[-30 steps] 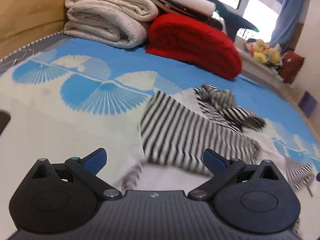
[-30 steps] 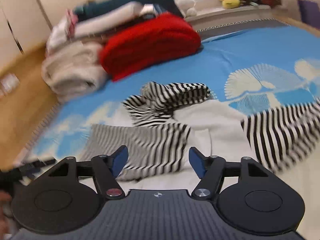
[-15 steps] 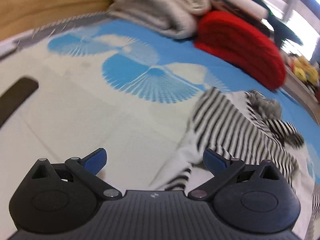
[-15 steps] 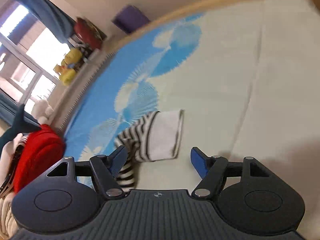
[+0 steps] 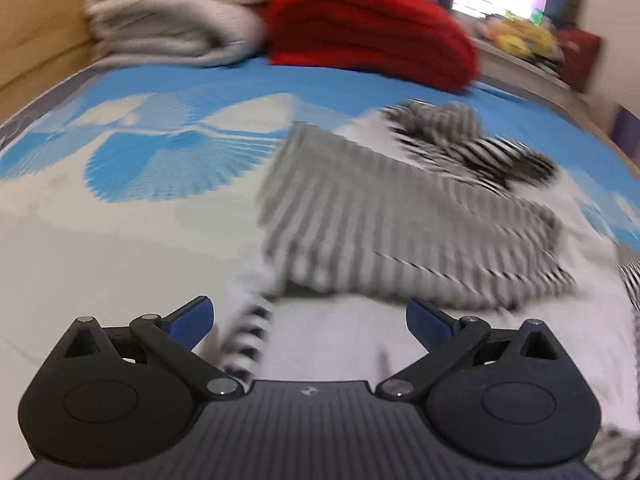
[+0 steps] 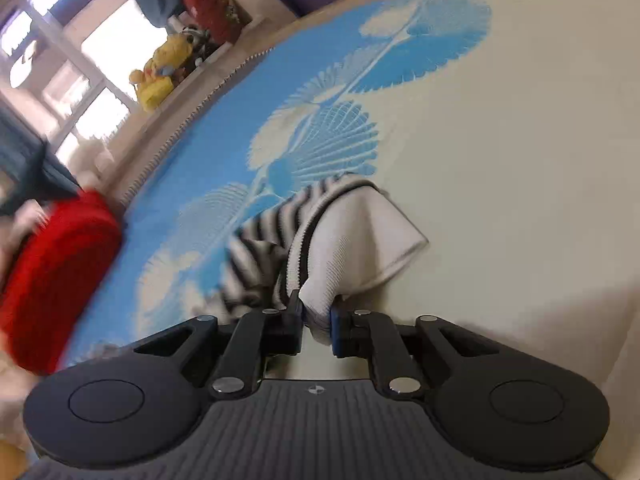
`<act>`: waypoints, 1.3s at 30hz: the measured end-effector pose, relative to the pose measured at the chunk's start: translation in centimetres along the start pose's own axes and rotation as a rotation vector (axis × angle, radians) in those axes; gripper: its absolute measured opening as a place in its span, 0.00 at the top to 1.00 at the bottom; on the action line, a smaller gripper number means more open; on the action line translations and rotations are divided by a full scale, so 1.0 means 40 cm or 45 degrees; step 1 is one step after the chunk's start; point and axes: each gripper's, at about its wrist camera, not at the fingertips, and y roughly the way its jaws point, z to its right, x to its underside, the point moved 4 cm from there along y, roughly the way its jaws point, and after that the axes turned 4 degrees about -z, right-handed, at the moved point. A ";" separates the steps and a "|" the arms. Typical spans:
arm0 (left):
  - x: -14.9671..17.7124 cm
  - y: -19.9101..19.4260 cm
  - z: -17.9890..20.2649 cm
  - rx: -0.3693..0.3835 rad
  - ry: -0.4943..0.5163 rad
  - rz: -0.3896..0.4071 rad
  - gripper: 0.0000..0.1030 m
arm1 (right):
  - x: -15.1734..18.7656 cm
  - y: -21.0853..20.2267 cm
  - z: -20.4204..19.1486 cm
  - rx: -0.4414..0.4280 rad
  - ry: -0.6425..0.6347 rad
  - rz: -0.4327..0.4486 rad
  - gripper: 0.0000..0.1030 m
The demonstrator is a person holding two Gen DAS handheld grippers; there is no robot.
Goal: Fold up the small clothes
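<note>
Half a second ago the right gripper (image 6: pixel 316 326) hung with its fingers apart above the white cuff end of the striped garment (image 6: pixel 320 236); now those fingers are pressed in on that white edge, pinching a bunched fold between the blue pads (image 6: pixel 335 326). The left gripper's view has swung back from the bare bedsheet (image 5: pixel 100 240) onto the garment body, heavily motion-blurred.

The left gripper (image 5: pixel 310 320) has its fingers spread wide, nothing between them; it is just above the near white part of the black-and-white striped garment (image 5: pixel 380 216), which lies spread on the blue-and-cream fan-patterned bedsheet. A crumpled striped portion (image 5: pixel 472 148) sits on the garment's far side, toward the folded red blanket (image 5: pixel 368 32). Beside the red blanket, to its left, is a stack of folded cream blankets (image 5: pixel 172 20).

In the right wrist view the pinched end rises off the bedsheet (image 6: pixel 500 160) in a tent, with the red blanket (image 6: pixel 52 276) well off to its left and yellow plush toys (image 6: pixel 158 76) on the window ledge beyond.
</note>
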 end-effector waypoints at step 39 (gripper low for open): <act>0.037 0.067 0.941 0.656 0.596 -0.216 0.05 | -0.191 -0.145 0.037 0.181 -0.602 -0.161 0.31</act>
